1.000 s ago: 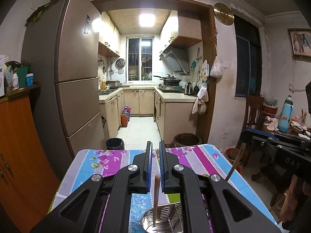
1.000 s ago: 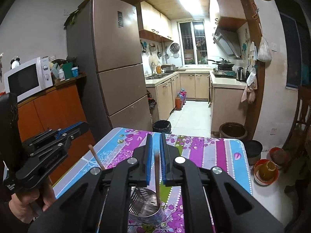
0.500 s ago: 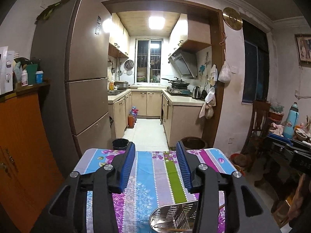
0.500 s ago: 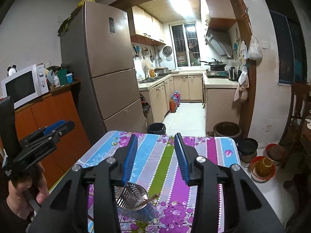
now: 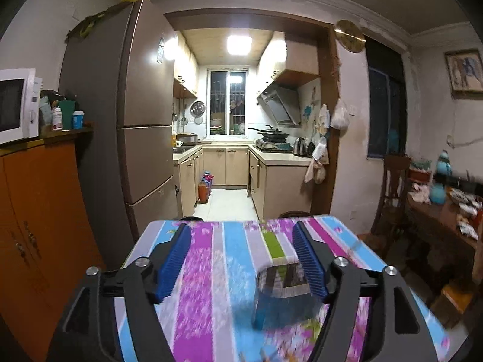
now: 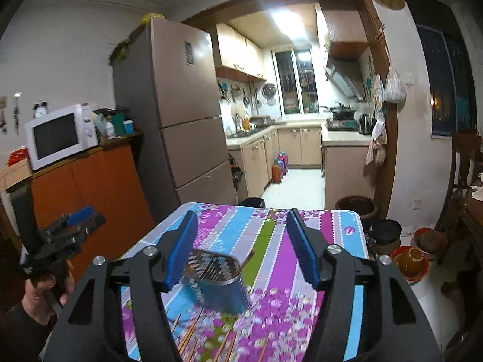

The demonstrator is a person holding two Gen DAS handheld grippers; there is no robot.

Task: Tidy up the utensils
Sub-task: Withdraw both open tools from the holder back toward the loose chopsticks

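The worktop [image 6: 344, 229] carries a glossy cloth w/ stripes of purple, blue, grey and green plus a floral print; it is blurred in the near part of both views. Beyond it a tiled kitchen opens through a wood-framed doorway, lit by a ceiling panel. A tall brown fridge [image 5: 145, 126] stands left of the doorway, next to an orange cabinet [image 6: 99, 187] w/ a white microwave [image 6: 60, 135] on top.

The utensil holder [image 6: 214, 280], a perforated metal cylinder, stands on the cloth near the middle; a thin wooden chopstick [image 6: 249, 258] leans out over its rim. More chopsticks [image 6: 193, 331] lie flat on the cloth in front of it, at the near edge.

Left gripper [image 5: 241, 259]: blue ribbed pads spread wide, nothing between them; the holder [image 5: 283, 295] shows blurred by its right finger. Right gripper [image 6: 241, 250]: also spread, empty, framing the holder from above and behind.
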